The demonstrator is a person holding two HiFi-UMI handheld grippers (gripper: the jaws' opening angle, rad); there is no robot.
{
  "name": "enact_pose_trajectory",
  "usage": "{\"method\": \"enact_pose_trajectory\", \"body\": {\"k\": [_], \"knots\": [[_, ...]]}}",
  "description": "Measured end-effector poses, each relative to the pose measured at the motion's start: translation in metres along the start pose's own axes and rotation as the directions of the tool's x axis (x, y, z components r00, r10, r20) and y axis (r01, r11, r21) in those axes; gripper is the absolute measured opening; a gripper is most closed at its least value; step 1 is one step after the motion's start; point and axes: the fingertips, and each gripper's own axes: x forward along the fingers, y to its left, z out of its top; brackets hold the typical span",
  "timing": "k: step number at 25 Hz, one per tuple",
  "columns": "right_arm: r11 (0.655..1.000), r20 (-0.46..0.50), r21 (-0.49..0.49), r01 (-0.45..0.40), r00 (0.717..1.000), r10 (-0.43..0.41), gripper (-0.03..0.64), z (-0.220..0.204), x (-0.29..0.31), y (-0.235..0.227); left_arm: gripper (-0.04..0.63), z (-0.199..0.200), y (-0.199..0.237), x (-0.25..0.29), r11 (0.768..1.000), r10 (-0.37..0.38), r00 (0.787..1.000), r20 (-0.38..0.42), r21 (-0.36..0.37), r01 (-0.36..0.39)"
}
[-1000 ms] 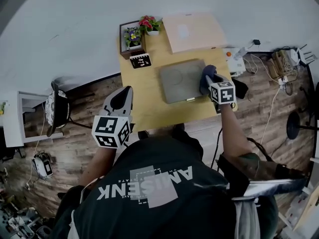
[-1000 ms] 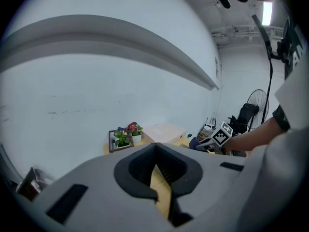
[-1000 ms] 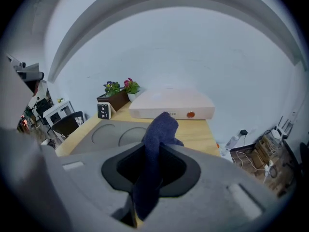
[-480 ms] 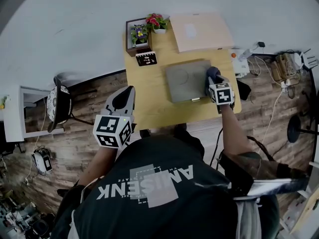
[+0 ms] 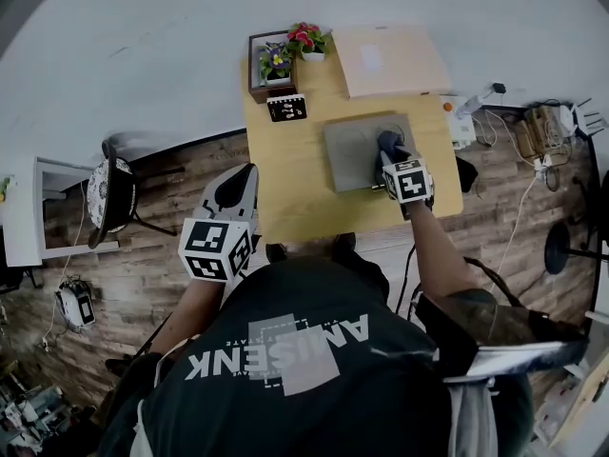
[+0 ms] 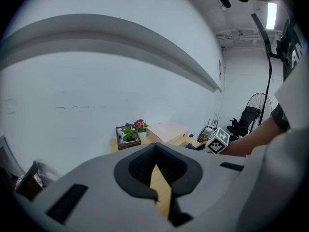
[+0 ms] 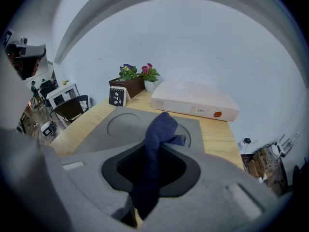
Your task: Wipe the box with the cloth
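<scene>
A flat grey box point(image 5: 354, 152) point(image 7: 120, 125) lies on the wooden table point(image 5: 285, 179). My right gripper point(image 5: 391, 157) point(image 7: 145, 178) is shut on a dark blue cloth point(image 5: 386, 142) point(image 7: 159, 129). The cloth's free end rests on the box's top, right of its middle, by a round mark pressed into the lid. My left gripper point(image 5: 238, 187) point(image 6: 159, 187) hangs off the table's left front corner, over the floor. Its jaws stand together with nothing between them. Its marker cube point(image 5: 215, 249) sits close to the person's chest.
A pale flat box point(image 5: 390, 60) point(image 7: 193, 101) lies at the table's back right. A flower planter point(image 5: 276, 63) and a small dark card point(image 5: 286, 109) stand at the back left. Cables and a power strip point(image 5: 528, 122) crowd the floor on the right. A chair point(image 5: 109, 208) is at the left.
My right gripper has dragged the cloth leftward, from the grey box's right edge onto its top. The left gripper has stayed where it was.
</scene>
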Motion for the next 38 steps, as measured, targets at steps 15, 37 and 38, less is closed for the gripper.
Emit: {"method": "enact_pose_trajectory", "body": {"k": [15, 37, 38], "knots": [[0.993, -0.025, -0.013, -0.121, 0.992, 0.121, 0.071, 0.022, 0.019, 0.086, 0.0, -0.011, 0.028, -0.033, 0.998, 0.044, 0.999, 0.017, -0.036, -0.043], [0.96, 0.071, -0.041, -0.278, 0.957, 0.28, 0.071, 0.068, 0.007, 0.146, 0.0, -0.003, 0.027, -0.036, 0.999, 0.032, 0.999, 0.035, -0.016, -0.031], [0.96, 0.09, -0.044, -0.275, 0.956, 0.278, 0.071, 0.075, 0.0, 0.138, 0.0, -0.002, 0.024, -0.032, 1.0, 0.025, 0.999, 0.037, -0.014, -0.024]]}}
